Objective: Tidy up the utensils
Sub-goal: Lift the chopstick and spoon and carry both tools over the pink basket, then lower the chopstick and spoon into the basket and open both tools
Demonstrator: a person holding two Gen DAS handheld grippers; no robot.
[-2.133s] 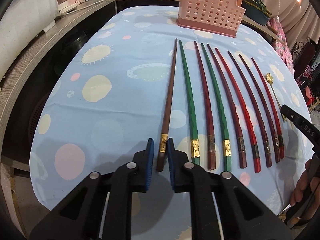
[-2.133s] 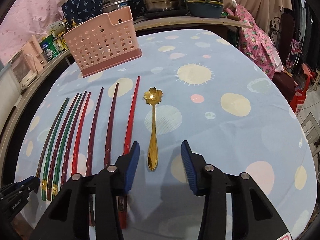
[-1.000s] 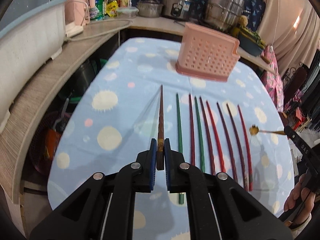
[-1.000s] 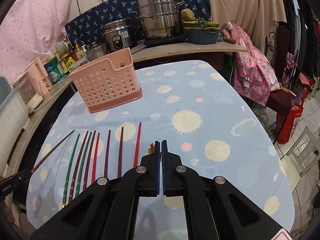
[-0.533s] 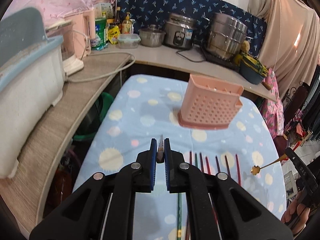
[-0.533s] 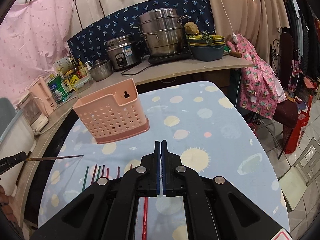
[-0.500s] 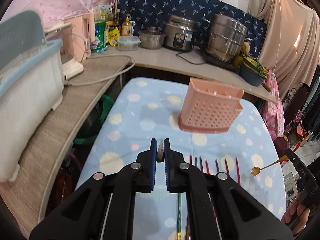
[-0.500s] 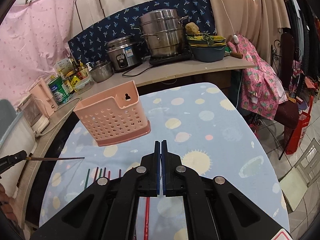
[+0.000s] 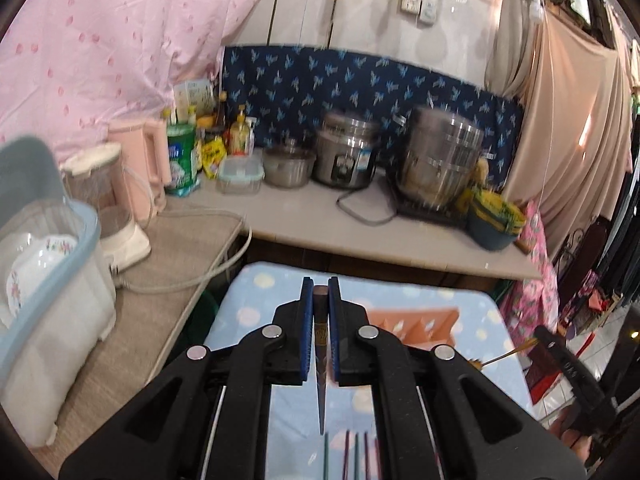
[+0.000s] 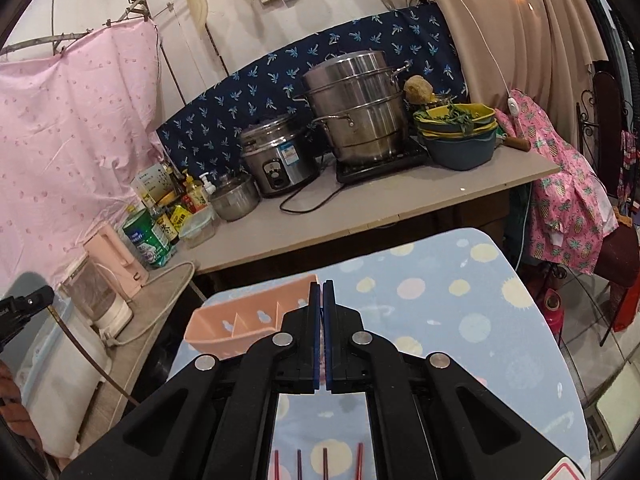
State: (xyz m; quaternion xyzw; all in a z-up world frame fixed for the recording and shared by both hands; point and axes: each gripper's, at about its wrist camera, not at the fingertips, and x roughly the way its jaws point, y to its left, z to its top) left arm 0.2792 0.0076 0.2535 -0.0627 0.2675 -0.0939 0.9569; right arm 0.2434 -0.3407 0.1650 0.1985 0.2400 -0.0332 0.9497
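Note:
My left gripper point(image 9: 320, 294) is shut on a brown chopstick point(image 9: 320, 368), held high above the table with its thin tip hanging down. It shows in the right wrist view as a dark stick point(image 10: 86, 356) under the left gripper point(image 10: 24, 304). My right gripper point(image 10: 320, 296) is shut on a gold spoon; only its bowl and handle point(image 9: 502, 356) show, in the left wrist view. The pink perforated utensil holder point(image 10: 240, 324) stands on the blue spotted table, below and just beyond both grippers. Several red and green chopsticks point(image 9: 352, 456) lie on the table.
A grey counter point(image 10: 360, 216) behind the table carries steel pots point(image 10: 352, 108), a rice cooker point(image 10: 276, 160), bottles and a pink kettle point(image 9: 140, 164). A blue-lidded dish box point(image 9: 44, 280) stands at the left. Pink clothes point(image 10: 560, 192) hang at the right.
Both grippers have risen higher and tilted up, carrying the chopstick and the spoon. The holder now lies lower in both views, seen from above.

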